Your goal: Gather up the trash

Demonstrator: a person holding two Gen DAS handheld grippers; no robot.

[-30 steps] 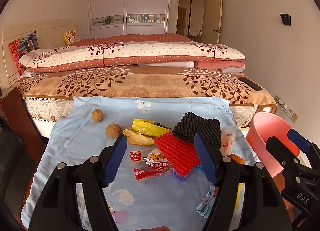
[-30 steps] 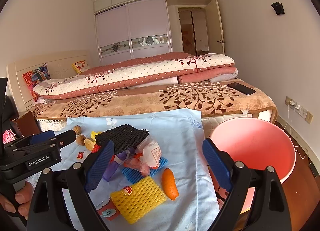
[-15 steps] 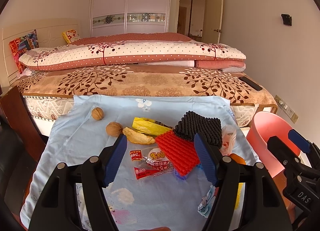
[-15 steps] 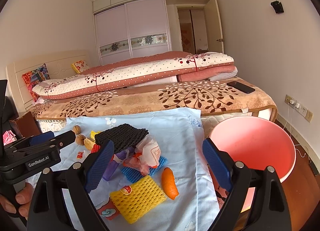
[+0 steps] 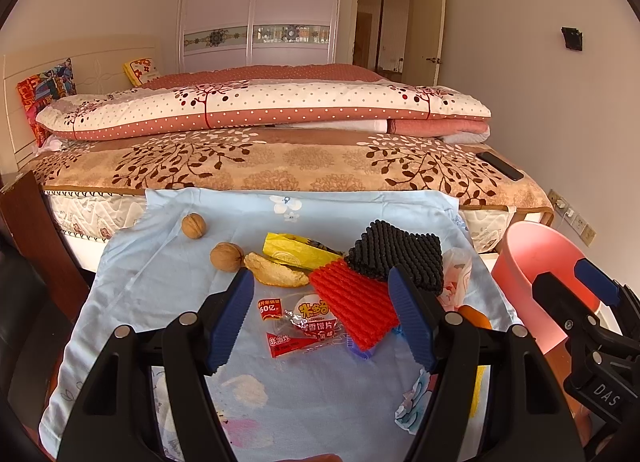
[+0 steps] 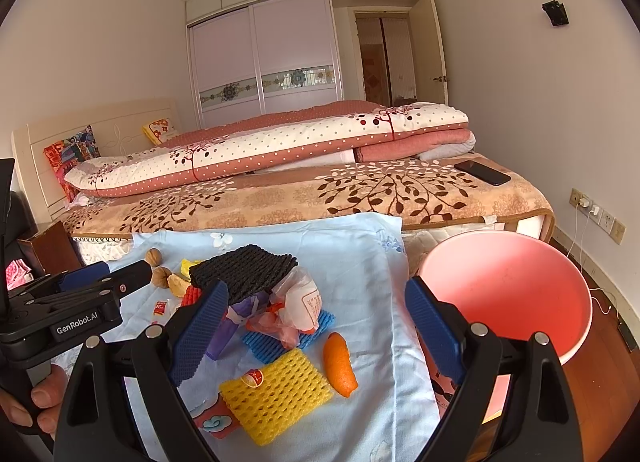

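Almost nothing has changed over the last second: your left gripper (image 5: 322, 318) still hovers wide open and empty above the snack wrapper (image 5: 304, 322) and the red foam net (image 5: 354, 304), near the middle of the blue cloth (image 5: 160, 282) that covers the bench. Your right gripper (image 6: 316, 332) is likewise spread wide with nothing in it, above the plastic-bag heap (image 6: 294, 308), the yellow foam net (image 6: 276, 392) and the orange peel (image 6: 340, 362) by the cloth's right edge. Compared with the earlier frames, both views have only drifted slightly; no piece of trash has shifted. That suggests collecting has not started. The pink bin (image 6: 508, 294) stands off the bench's right edge and looks empty. The two walnuts (image 5: 227, 257) lie toward the far left corner, and the black foam net (image 5: 396, 254) sits behind the red one.
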